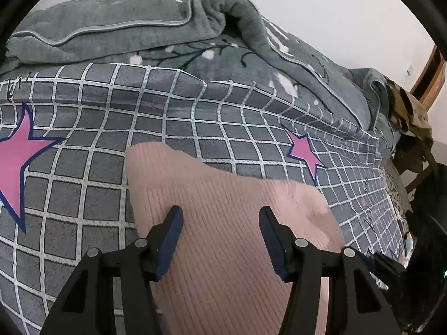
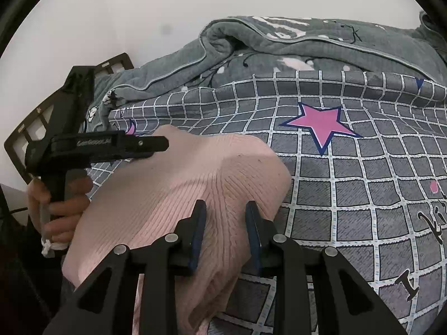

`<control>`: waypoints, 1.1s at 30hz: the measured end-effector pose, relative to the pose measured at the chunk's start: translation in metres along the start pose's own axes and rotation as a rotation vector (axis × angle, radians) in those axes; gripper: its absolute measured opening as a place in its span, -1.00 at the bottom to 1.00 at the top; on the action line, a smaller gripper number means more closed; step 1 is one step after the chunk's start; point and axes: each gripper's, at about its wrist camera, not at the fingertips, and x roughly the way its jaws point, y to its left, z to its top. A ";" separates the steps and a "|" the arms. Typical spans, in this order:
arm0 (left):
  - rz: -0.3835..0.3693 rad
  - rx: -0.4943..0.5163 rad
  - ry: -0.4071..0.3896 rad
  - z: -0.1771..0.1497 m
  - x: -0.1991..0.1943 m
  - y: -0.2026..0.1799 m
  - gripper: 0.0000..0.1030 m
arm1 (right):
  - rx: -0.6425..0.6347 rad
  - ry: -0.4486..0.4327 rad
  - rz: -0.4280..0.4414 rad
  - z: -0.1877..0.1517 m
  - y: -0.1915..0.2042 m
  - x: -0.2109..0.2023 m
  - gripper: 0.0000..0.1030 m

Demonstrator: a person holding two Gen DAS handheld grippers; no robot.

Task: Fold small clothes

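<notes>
lying on the checked bed sheet (image 1: 117, 128), the pink sweater (image 1: 223, 212) sits in front of the grey blanket (image 1: 117, 30). your left tool (image 1: 220, 215) hovers wide open above the sweater; your right tool (image 2: 225, 209) is half open, holding nothing.

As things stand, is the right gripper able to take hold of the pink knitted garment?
Probably yes. The right gripper has its jaws open directly over the pink knitted garment, with a raised fold of fabric between them. Nothing blocks it; the left gripper is off to the side, above the far edge.
</notes>
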 end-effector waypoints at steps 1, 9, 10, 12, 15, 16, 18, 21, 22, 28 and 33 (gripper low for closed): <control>0.004 -0.003 -0.001 0.001 0.000 0.000 0.04 | -0.006 -0.003 -0.003 0.000 0.001 0.000 -0.47; 0.036 -0.018 -0.028 -0.004 -0.016 -0.004 0.03 | -0.014 -0.008 -0.003 -0.002 0.002 -0.006 -0.41; 0.040 -0.012 -0.030 -0.008 -0.021 -0.007 0.03 | -0.013 -0.010 -0.004 -0.003 0.003 -0.010 -0.41; 0.058 0.008 -0.035 -0.016 -0.029 -0.012 0.03 | -0.026 -0.018 -0.010 -0.008 0.008 -0.019 -0.41; 0.078 0.048 -0.044 -0.033 -0.042 -0.022 0.04 | -0.064 -0.022 -0.034 -0.018 0.021 -0.026 -0.36; 0.076 0.050 -0.045 -0.037 -0.044 -0.023 0.04 | -0.071 -0.024 -0.040 -0.020 0.024 -0.028 -0.36; 0.102 0.071 -0.069 -0.052 -0.054 -0.030 0.10 | -0.089 -0.036 -0.038 -0.026 0.030 -0.035 -0.36; 0.140 0.127 -0.089 -0.070 -0.064 -0.042 0.18 | -0.102 -0.047 -0.030 -0.031 0.036 -0.044 -0.29; 0.149 0.144 -0.090 -0.076 -0.067 -0.046 0.20 | -0.107 -0.044 -0.033 -0.033 0.038 -0.046 -0.26; 0.221 0.195 -0.095 -0.109 -0.075 -0.059 0.29 | -0.091 0.004 -0.075 -0.043 0.037 -0.046 -0.26; 0.232 0.199 -0.089 -0.128 -0.083 -0.066 0.32 | -0.109 0.024 -0.144 -0.051 0.042 -0.052 -0.26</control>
